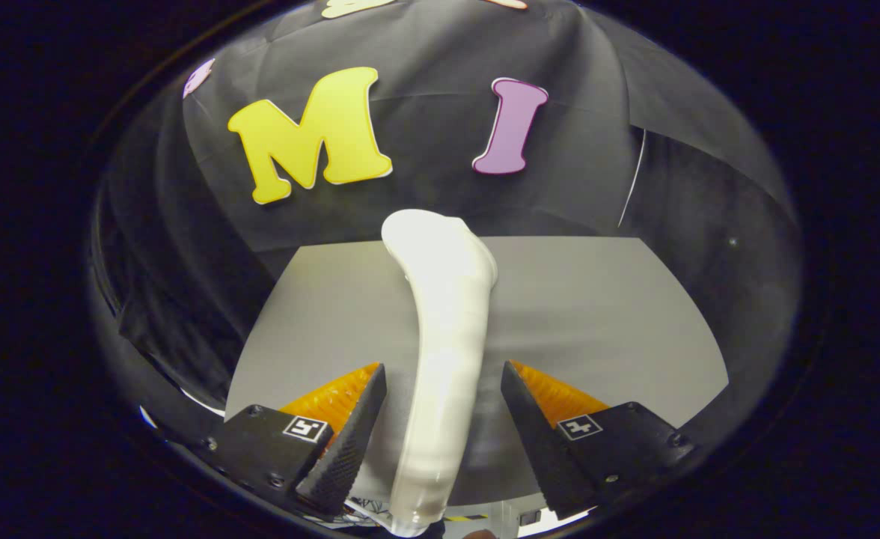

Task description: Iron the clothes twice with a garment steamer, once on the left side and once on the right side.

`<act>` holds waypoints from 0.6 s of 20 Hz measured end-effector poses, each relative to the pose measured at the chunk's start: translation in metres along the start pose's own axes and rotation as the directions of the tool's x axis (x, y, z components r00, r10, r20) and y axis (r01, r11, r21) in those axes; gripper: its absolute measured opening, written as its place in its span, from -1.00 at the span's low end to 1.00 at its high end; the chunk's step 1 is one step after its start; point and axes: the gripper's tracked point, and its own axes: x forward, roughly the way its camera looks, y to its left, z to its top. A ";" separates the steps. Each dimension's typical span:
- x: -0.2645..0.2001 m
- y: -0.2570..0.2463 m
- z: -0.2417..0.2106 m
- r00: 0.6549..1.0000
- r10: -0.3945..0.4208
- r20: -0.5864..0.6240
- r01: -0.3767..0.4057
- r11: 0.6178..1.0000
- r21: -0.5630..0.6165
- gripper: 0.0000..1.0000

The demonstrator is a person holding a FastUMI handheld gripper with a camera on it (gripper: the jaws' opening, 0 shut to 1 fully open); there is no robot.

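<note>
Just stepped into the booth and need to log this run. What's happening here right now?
A person is working a handheld gripper around a white garment steamer. The steamer's handle runs up between the two fingers, its head rising beyond them in front of the black cloth wall. The fingers stand apart on either side of the handle with a gap on each side, so it is not clamped. Below lies a flat grey surface. No steaming pass is under way at this moment.

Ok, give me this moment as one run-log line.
hand-held gripper: open, fingers either side of handle, gaps visible | garment steamer: white, between fingers, head beyond them | surface: grey board | clothes: not identifiable
</note>
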 end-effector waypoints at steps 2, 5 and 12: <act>0.002 -0.004 -0.003 1.000 -0.021 -0.021 0.021 1.000 0.006 0.87; 0.005 -0.004 -0.009 0.998 -0.027 -0.049 0.027 0.999 0.018 0.53; -0.001 0.008 -0.011 0.998 -0.015 -0.061 0.021 0.996 0.091 -0.04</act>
